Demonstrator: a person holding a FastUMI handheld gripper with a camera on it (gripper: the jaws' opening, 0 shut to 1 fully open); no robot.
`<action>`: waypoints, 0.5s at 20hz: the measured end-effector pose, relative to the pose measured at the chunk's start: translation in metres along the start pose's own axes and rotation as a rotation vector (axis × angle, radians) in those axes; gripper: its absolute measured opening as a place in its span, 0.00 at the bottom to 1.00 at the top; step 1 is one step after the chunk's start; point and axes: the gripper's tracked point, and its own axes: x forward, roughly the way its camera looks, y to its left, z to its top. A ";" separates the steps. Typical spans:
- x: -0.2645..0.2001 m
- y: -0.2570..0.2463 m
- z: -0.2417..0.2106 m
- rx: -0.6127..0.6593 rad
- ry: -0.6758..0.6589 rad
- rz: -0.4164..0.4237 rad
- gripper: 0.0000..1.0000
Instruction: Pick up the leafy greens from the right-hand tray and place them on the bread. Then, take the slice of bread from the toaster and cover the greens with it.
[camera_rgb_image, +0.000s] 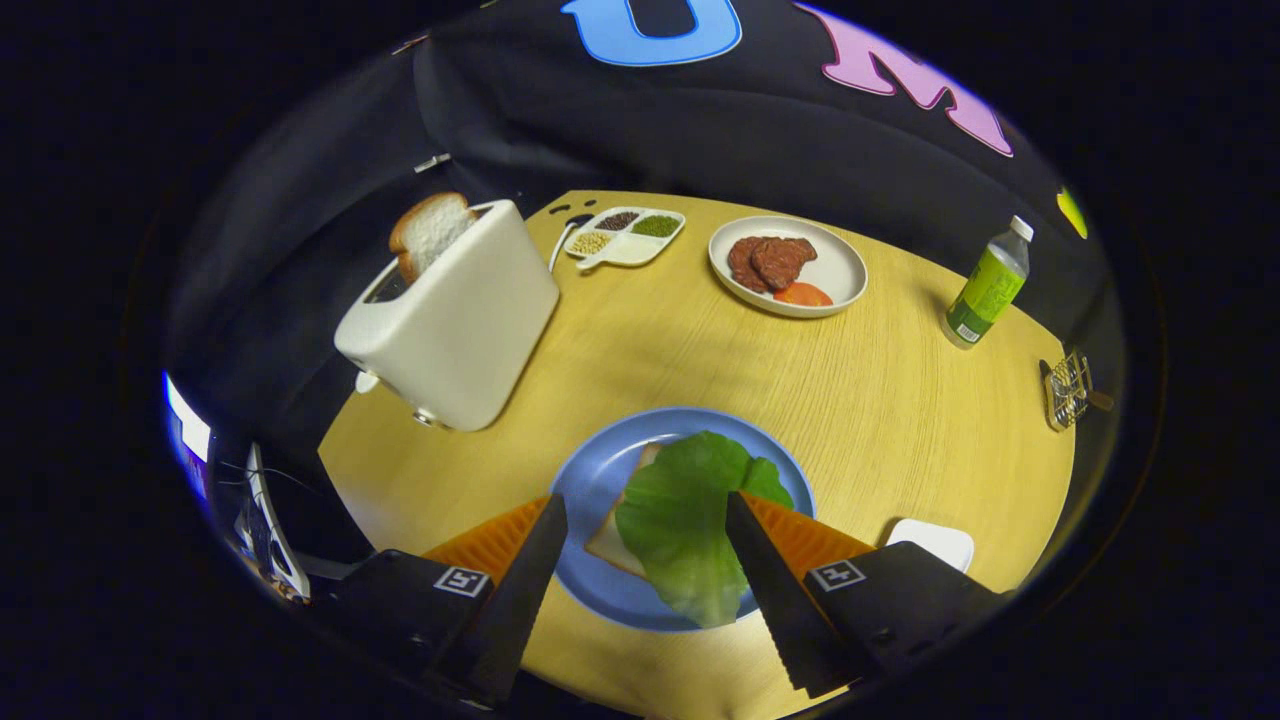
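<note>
gripper view | gripper (640, 510) fingers spread wide, gripping nothing, above blue plate (590, 480) | lettuce leaf (690, 520) lies on bread slice (612, 540) on the plate, between fingers | toaster (450, 320) beyond-left of plate, bread slice in toaster (430, 230) sticking up

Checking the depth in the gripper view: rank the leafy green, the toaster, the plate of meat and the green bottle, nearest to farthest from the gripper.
The gripper is open.
1. Leafy green, between the fingers, on the bread.
2. Toaster, beyond the left finger.
3. Plate of meat, farther, ahead.
4. Green bottle, far right; too close to call with the plate.
</note>
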 end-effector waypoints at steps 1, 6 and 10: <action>-0.005 0.007 0.009 -0.002 -0.017 0.009 0.99; -0.031 0.048 0.069 -0.027 -0.129 0.055 0.99; -0.044 0.085 0.119 -0.072 -0.214 0.084 0.99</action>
